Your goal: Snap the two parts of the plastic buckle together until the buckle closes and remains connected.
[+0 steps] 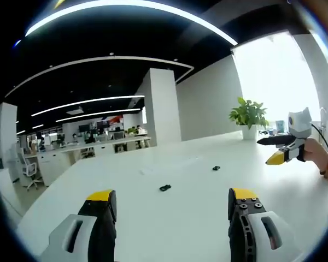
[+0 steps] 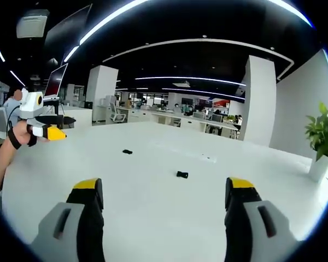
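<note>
Nothing joined yet: our buckle halves lie apart on the white table [image 1: 153,218].

We hold the left gripper [image 1: 172,199] and right gripper [image 2: 164,188] open and empty; one buckle piece [image 1: 164,188] lies mid-frame, the other piece [image 1: 216,168] to its upper right.

On the white table [image 1: 169,218] two small buckle parts are lying well apart from each other. In the left gripper view, the nearer buckle part [image 1: 164,188] is lying ahead, between the jaws of the left gripper [image 1: 172,204], and the farther buckle part [image 1: 216,168] is lying behind it, to the right. A potted plant [image 1: 248,117] is standing at the far right of the table. The right gripper [image 1: 277,159] is hanging over the table's right side.
</note>
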`<state>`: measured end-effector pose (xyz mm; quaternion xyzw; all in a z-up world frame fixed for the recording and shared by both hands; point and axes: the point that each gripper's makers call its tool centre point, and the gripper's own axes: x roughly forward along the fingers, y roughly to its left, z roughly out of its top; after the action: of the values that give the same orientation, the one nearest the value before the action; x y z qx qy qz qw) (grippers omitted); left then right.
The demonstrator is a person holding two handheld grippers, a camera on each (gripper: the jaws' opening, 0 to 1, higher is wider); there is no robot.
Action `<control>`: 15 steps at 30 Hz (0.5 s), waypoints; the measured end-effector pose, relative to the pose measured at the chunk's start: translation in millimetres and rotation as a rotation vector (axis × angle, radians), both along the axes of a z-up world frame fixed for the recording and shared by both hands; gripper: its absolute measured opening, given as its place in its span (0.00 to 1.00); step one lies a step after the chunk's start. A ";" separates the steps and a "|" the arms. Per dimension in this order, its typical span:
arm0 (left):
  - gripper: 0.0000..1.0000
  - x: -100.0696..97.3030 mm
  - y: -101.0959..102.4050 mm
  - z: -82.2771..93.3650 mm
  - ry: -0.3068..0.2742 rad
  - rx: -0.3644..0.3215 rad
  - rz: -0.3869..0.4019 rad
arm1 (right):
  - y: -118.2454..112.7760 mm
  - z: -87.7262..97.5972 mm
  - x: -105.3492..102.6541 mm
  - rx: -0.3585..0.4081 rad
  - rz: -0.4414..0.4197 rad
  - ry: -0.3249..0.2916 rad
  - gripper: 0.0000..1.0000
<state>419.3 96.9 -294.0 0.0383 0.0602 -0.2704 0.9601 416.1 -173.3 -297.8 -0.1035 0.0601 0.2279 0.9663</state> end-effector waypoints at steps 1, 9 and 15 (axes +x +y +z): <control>0.85 -0.1 -0.3 0.0 -0.001 0.001 -0.002 | 0.3 -0.3 -0.2 0.000 0.001 0.001 0.93; 0.85 -0.5 0.2 -1.0 0.001 0.005 -0.001 | 0.8 -0.2 -0.9 0.001 0.003 0.001 0.92; 0.85 0.1 1.0 -0.3 0.000 0.003 0.000 | 2.0 0.0 -1.9 -0.001 0.007 0.005 0.92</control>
<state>419.4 97.8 -294.2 0.0396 0.0607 -0.2704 0.9600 414.2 -171.2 -297.8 -0.1037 0.0622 0.2317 0.9652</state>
